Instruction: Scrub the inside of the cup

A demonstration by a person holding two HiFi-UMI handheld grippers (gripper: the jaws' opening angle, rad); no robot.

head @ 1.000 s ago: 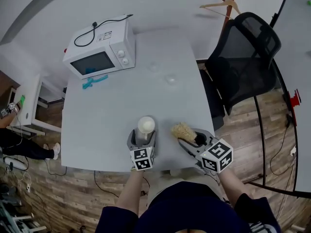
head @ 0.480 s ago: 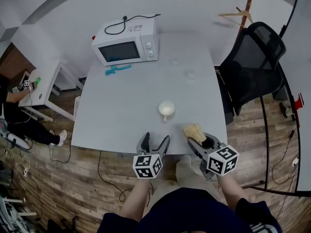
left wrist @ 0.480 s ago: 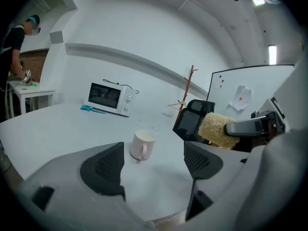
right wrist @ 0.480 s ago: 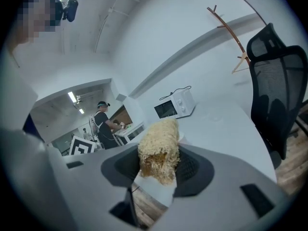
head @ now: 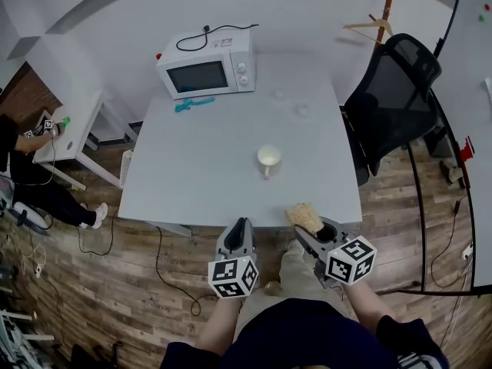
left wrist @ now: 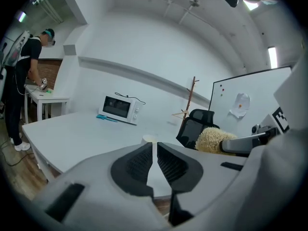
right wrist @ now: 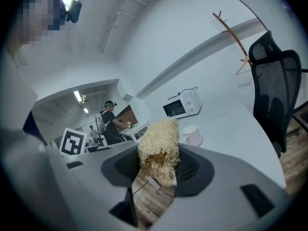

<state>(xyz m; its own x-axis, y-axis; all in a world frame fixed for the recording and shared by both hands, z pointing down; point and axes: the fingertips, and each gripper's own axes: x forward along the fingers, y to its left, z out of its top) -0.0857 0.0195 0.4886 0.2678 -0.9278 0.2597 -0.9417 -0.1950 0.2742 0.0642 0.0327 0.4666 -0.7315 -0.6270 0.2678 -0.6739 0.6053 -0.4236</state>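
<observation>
Smooth, matt pale grey all over the table (head: 192,175) top. Smooth white on the cup (head: 268,158); ceramic or plastic, cannot tell. Rough, dry, straw-coloured fibre in the scrubber (right wrist: 159,150), tangled and frayed at the edges. Matt grey plastic on the shell of the right gripper (head: 311,229), with black ribbed, rubbery-looking pads (right wrist: 190,167). Smooth white casing on the microwave (head: 206,71), with a dark shiny door panel. Black open mesh across the chair (head: 392,91) back. Streaky brown wood planks on the floor (head: 115,283), dull rather than polished.
</observation>
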